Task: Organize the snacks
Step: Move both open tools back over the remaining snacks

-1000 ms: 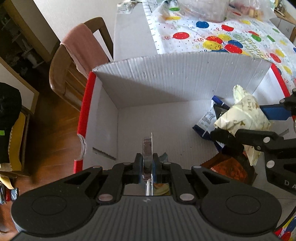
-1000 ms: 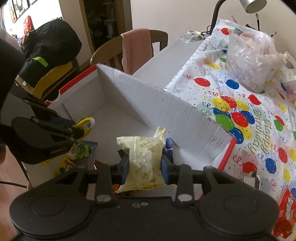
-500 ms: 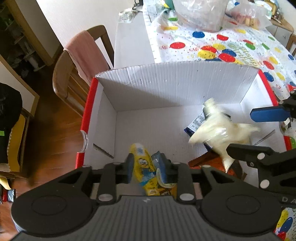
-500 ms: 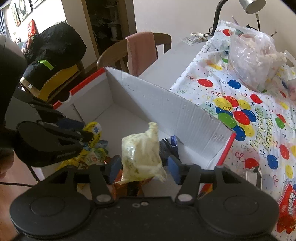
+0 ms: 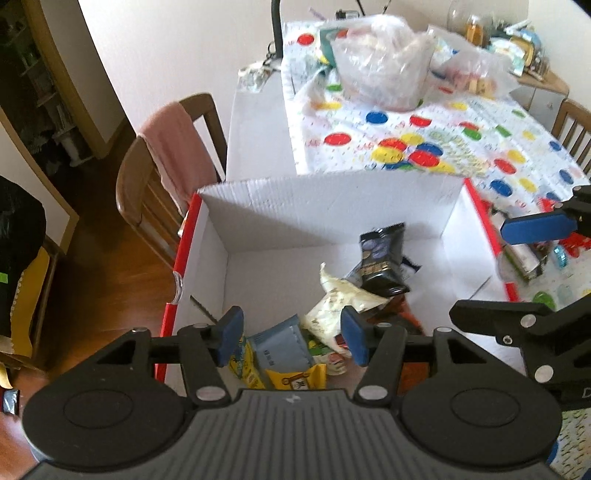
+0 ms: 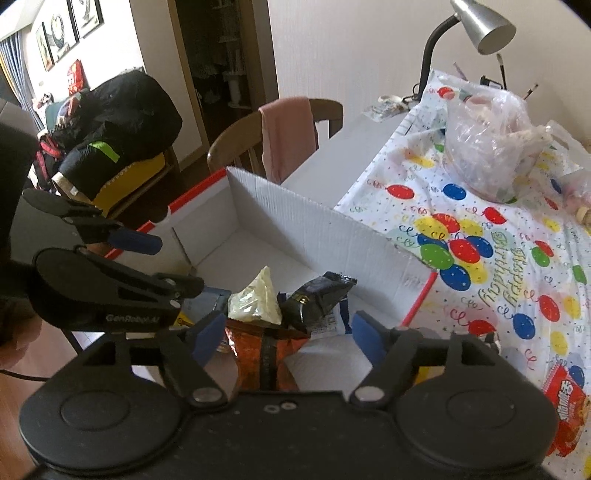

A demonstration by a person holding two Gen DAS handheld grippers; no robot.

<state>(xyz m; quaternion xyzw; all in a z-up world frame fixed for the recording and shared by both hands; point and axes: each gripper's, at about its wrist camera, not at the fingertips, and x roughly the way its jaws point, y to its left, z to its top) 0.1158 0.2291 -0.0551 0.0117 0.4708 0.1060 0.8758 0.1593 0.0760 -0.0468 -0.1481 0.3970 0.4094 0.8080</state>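
A white cardboard box with red edges [image 5: 332, 206] sits on the table; it also shows in the right wrist view [image 6: 314, 229]. Snack packets lie inside: a cream packet [image 5: 341, 301] [image 6: 255, 301], a black packet [image 5: 382, 264] [image 6: 319, 297], an orange packet [image 6: 264, 356], and a yellow and blue packet [image 5: 277, 354]. My left gripper [image 5: 290, 339] is open and empty above the box's near side. My right gripper [image 6: 286, 338] is open and empty above the box's right part; it also shows in the left wrist view [image 5: 524, 273].
A balloon-print tablecloth [image 5: 424, 140] covers the table beyond the box. Clear plastic bags [image 6: 487, 144] stand at the far end by a desk lamp [image 6: 480, 26]. A red snack packet [image 6: 567, 410] lies on the table at right. A wooden chair with a pink cloth [image 5: 170, 155] stands left.
Both grippers opened and let go. The yellow packet and the cream packet dropped into the box. Both grippers have risen and pulled back from the box.
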